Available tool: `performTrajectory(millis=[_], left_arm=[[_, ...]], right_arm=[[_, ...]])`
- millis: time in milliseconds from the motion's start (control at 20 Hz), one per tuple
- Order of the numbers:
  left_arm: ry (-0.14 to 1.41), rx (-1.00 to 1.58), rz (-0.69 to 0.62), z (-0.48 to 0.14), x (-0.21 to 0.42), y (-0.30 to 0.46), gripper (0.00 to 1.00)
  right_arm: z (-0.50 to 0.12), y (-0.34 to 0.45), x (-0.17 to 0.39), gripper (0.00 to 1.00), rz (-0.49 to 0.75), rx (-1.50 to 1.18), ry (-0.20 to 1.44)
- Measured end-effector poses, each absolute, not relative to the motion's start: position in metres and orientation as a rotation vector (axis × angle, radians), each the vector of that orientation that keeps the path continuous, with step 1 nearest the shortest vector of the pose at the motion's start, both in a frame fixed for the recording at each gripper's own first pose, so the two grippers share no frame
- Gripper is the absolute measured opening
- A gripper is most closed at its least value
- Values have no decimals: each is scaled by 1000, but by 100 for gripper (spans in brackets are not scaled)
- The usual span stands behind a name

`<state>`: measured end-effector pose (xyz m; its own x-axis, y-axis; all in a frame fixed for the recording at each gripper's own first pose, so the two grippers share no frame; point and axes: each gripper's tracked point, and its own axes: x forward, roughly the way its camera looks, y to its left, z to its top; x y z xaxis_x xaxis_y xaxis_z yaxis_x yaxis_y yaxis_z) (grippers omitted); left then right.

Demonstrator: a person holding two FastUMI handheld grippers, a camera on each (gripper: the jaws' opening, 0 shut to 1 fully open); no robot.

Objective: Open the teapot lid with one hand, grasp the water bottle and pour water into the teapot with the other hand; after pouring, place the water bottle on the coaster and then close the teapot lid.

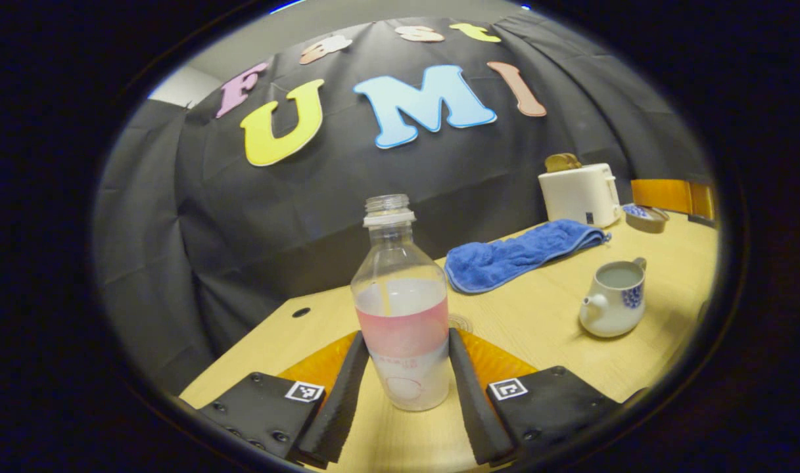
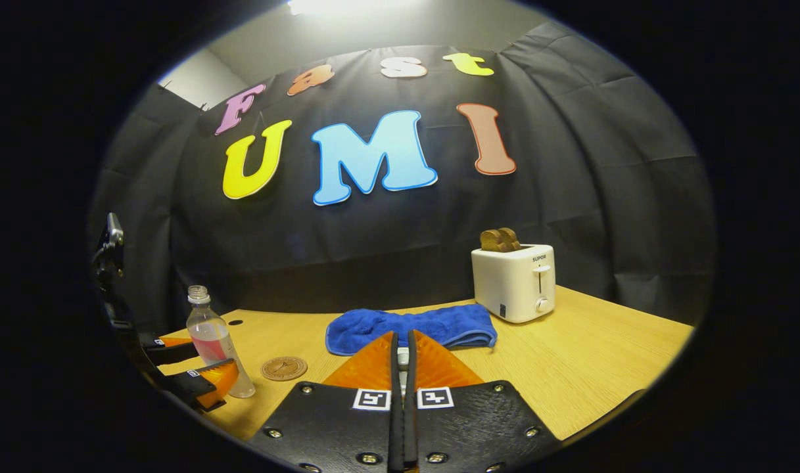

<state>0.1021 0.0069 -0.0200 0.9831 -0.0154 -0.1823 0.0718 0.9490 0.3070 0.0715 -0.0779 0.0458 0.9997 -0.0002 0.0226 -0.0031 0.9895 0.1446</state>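
The left tongs stand open around the water bottle, a finger on each side, not clearly pressing. The bottle stands upright on the desk, uncapped, its long axis vertical. The coaster lies just beside it; the open teapot sits to the right. The right tongs are pinched together on something small and pale, likely the lid.

Right gripper hides most of what it pinches.
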Motion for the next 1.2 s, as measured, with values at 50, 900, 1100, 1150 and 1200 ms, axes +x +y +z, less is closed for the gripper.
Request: performTrajectory(millis=[50,900,1100,1150,1200], left_arm=[[183,345,-54,-20,102,5,83],[125,983,-115,21,110,-30,84],[108,1128,-138,22,109,-42,84],[103,1161,-145,22,106,-46,84],[97,1194,-154,23,106,-50,84]], right_arm=[[45,-81,70,0,-4,151,-25],[45,-143,48,0,-89,235,-61],[44,-154,44,0,-112,246,-72],[44,-156,43,0,-113,255,-69],[42,-156,42,0,-110,266,-67]])
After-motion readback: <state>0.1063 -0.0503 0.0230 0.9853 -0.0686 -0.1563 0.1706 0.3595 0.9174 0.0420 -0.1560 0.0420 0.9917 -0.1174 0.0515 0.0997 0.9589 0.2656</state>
